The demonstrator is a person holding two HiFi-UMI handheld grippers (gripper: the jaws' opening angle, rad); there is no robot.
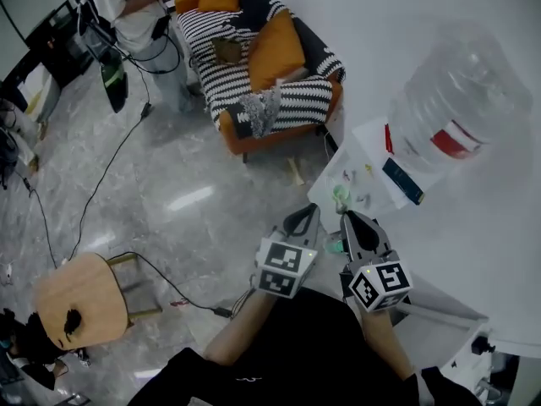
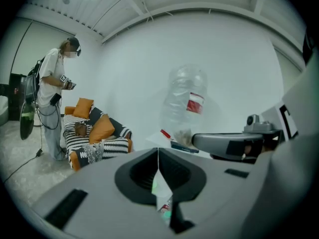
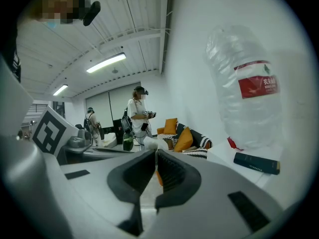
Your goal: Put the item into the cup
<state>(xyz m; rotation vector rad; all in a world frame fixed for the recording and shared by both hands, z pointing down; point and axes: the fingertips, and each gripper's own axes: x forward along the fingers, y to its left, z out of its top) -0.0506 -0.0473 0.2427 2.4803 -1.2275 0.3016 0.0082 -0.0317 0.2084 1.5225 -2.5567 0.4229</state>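
Observation:
On the white table's (image 1: 473, 252) near corner stands a small greenish object (image 1: 341, 195) with a few tiny pieces beside it; I cannot tell which is the cup and which the item. My left gripper (image 1: 306, 216) hovers just short of that corner, jaws shut and empty. Close to its right is my right gripper (image 1: 351, 220), also shut with nothing in it. In the left gripper view the jaw tips (image 2: 158, 151) meet, and a bit of green (image 2: 162, 210) shows below them. The right gripper view shows its jaws (image 3: 155, 153) closed together.
A large clear water bottle (image 1: 456, 100) lies on papers on the table, with a dark booklet (image 1: 401, 180) beside it. A striped sofa with orange cushions (image 1: 262, 57) stands beyond, with a person (image 1: 139, 7) next to it. A wooden stool (image 1: 80, 299) and cables are on the floor.

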